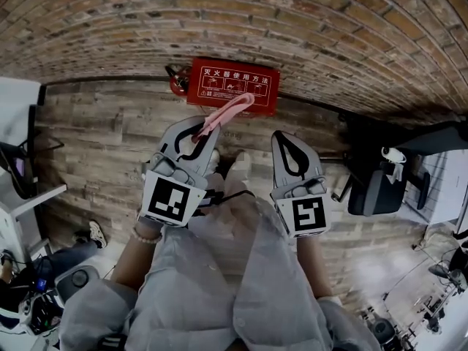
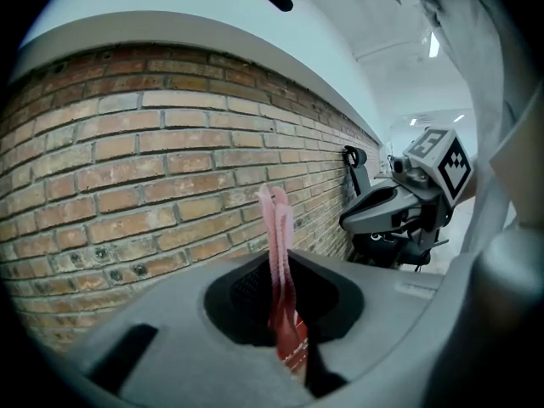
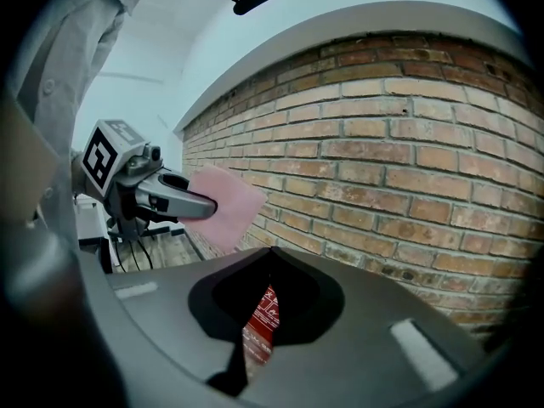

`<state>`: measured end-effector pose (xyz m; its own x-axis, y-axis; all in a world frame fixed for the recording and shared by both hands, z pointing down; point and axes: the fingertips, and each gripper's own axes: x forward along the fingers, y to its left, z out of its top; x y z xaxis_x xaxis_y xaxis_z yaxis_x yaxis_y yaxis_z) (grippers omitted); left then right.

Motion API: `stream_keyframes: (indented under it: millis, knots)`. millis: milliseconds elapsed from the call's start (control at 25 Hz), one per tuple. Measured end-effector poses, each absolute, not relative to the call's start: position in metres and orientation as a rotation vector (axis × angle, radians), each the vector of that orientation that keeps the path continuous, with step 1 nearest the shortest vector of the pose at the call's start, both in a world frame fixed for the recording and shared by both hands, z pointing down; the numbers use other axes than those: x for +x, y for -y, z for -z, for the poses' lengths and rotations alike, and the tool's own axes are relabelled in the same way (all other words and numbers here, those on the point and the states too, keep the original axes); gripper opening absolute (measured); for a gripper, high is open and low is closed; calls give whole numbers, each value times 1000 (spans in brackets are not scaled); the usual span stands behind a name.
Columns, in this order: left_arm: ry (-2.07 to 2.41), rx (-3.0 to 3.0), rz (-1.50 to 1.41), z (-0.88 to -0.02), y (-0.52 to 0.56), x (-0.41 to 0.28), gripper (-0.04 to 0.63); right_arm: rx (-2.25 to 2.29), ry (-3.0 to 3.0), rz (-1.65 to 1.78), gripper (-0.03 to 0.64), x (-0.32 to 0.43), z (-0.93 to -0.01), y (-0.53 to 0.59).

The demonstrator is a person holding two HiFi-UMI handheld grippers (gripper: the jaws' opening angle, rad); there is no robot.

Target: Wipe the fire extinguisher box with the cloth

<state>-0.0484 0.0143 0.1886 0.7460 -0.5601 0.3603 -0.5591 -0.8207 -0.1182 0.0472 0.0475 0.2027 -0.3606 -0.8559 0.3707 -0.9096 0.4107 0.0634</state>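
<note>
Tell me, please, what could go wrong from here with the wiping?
The left gripper pinches the cloth by one end only, and the rest flops free. Under wiping pressure it may bunch up or slip out.
With little cloth over the jaw tips, hard plastic might scrape the printed face of the fire extinguisher box.

Pink cloth [image 3: 234,212] in left tongs [image 3: 206,206], brick wall [image 3: 408,168] behind
</note>
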Motion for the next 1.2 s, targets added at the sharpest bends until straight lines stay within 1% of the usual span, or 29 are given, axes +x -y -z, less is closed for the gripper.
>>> stream_keyframes:
  millis: [240, 560, 800, 1200]
  knots:
    - [-900, -2976, 627, -210, -9, -32, 12, 1488, 2318, -239, 8, 55, -226, -41]
    - [-830, -3035, 688, -258, 0, -11, 12, 1543, 2219, -265, 8, 89, -261, -35]
    - [-772, -3057, 730, -294, 9, 6, 12, 1512, 2204, -277, 8, 100, -298, -35]
    - [-704, -3127, 743, -353, 26, 51, 12, 1582, 2188, -341, 8, 121, -348, -28]
